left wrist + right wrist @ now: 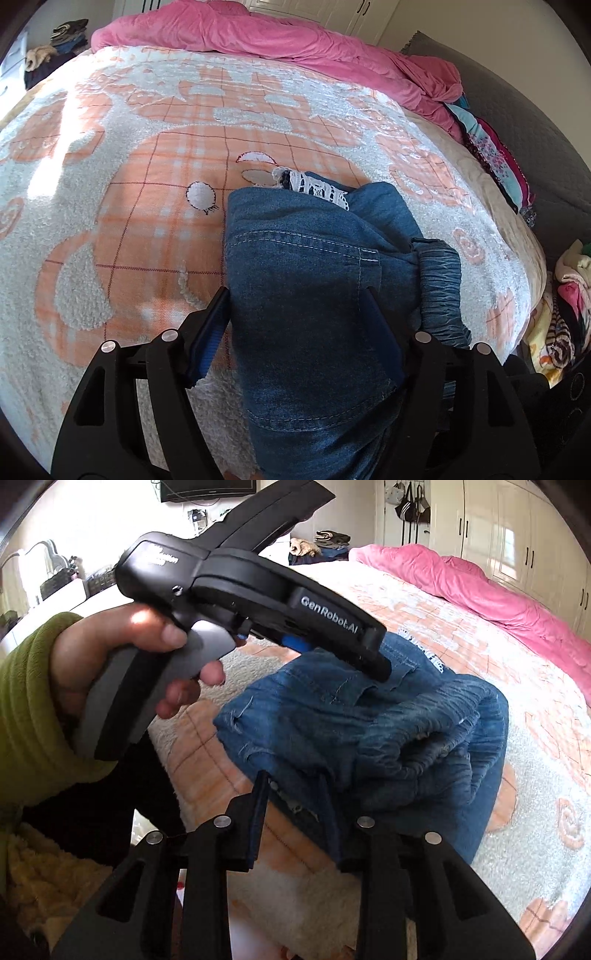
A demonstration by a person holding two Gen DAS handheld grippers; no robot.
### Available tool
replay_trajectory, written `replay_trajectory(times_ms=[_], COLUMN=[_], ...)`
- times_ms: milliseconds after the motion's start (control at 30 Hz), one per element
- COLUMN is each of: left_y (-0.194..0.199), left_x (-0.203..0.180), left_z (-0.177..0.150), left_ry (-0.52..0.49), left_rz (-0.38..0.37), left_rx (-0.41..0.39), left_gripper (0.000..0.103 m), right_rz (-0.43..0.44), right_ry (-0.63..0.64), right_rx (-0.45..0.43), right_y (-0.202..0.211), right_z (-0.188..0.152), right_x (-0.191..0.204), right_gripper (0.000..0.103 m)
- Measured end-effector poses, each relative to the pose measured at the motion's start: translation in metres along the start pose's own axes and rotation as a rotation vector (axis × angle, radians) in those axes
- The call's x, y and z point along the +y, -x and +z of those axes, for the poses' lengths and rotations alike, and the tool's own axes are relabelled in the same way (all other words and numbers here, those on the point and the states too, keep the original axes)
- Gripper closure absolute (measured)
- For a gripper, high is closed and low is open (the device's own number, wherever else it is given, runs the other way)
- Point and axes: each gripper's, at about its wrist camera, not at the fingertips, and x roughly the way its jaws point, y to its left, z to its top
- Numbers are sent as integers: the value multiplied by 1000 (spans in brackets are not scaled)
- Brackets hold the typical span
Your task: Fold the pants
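Blue denim pants (303,258) lie folded into a thick bundle on the peach-and-white blanket (129,184), with the elastic waistband (439,288) at the right and white lace trim (317,190) at the far end. My left gripper (295,295) straddles the near end of the bundle, jaws wide, the denim filling the gap without being pinched. In the right wrist view the pants (369,731) sit by the bed's edge. My right gripper (293,779) is slightly open around a denim edge. A hand (122,653) in a green sleeve holds the left gripper's housing (258,598) above the pants.
A pink duvet (258,40) is bunched along the far side of the bed. Folded colourful clothes (491,155) lie at the right edge, and more clothes (569,302) are heaped beyond it. White wardrobes (517,535) line the far wall.
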Motion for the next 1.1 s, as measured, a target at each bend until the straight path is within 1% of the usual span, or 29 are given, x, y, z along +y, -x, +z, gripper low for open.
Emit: replay_trajectory(times_ms=[67,133,200,267,300,400,467,533,600,700,733,800,833,867,900,967,1033,1100], left_y=[3,10,20,29,34,43,45,43,36,26,23,16,13,11,9,3,-1,-5], left_x=[1,3,6,9,10,15,19,22,25,28,27,24,22,22,21,20,19,16], left_z=[-1,-2,-3,-4,-5,-9,-13,-14,-16,-21,-22,-24,-24,-23,-24,-23,-22,-22], left_ry=[4,11,22,26,26,32,44,56,71,99,100,87,84,83,83,86,87,85], left_rz=[-4,-9,-16,-13,-4,15,13,7,-2,-40,-42,-39,-37,-37,-39,-44,-47,-48], left_rx=[-8,-30,-53,-75,-86,-101,-102,-92,-75,-44,-37,-25,-25,-25,-25,-22,-24,-25], left_gripper=[38,33,32,29,28,24,23,22,22,22,22,22,21,19,18,18,18,18], right_rz=[13,38,44,15,-17,-74,-128,-156,-163,-148,-142,-102,-88,-81,-76,-59,-21,5], right_ry=[-22,-58,-98,-139,-167,-244,-328,-418,-486,-560,-571,-596,-605,-612,-619,-642,-680,-689], right_rx=[-10,-57,-129,-182,-203,-233,-220,-196,-161,-101,-88,-75,-66,-54,-41,-32,-35,-35], right_y=[9,26,48,67,76,93,94,91,82,60,53,43,38,34,31,31,28,22], right_z=[-4,-7,-8,-11,-11,-15,-15,-19,-24,-23,-22,-24,-23,-24,-24,-26,-29,-28], right_x=[-1,-7,-16,-24,-32,-57,-78,-95,-112,-131,-131,-137,-132,-130,-131,-132,-138,-143], right_gripper=[75,71,57,53,53,50,47,47,47,47,47,46,46,44,41,37,37,36])
